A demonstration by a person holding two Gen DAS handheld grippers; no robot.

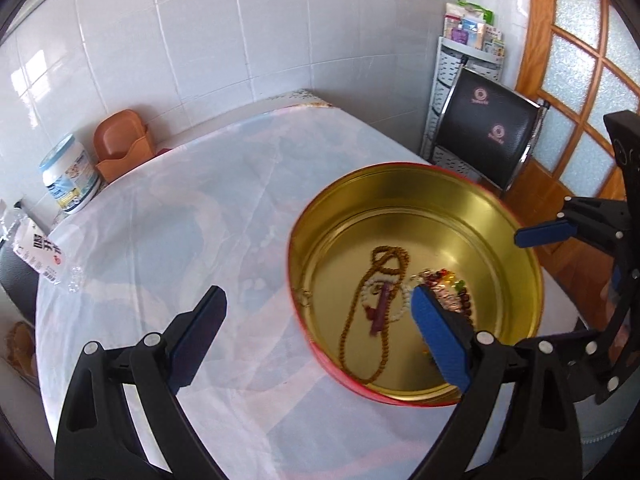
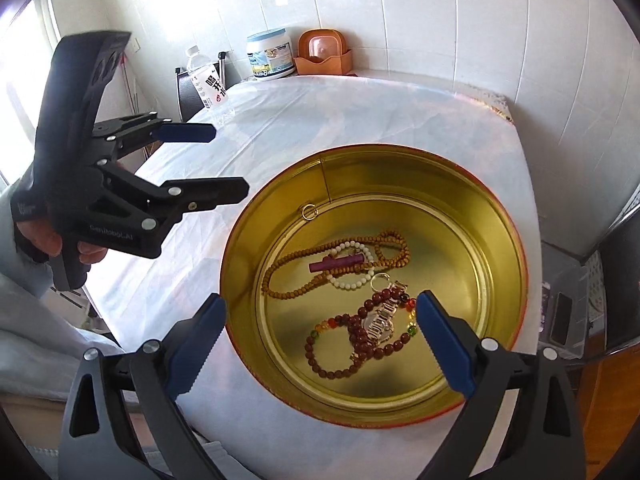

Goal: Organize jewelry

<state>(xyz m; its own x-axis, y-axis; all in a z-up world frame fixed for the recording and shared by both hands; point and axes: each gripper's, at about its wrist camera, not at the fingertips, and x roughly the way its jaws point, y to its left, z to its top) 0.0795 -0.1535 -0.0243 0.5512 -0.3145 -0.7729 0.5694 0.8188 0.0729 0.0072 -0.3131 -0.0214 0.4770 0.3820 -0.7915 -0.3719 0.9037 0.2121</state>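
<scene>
A round gold tin with a red outside stands on the white-covered table. In it lie a long brown bead necklace, a white bead bracelet with a purple stick, a dark red bead string, a watch and a small gold ring. My left gripper is open and empty, above the tin's left rim. My right gripper is open and empty over the tin's near edge. Each gripper shows in the other's view.
At the table's far edge stand a white jar, an orange box holder and a lying plastic bottle. A black chair and a shelf rack stand past the table.
</scene>
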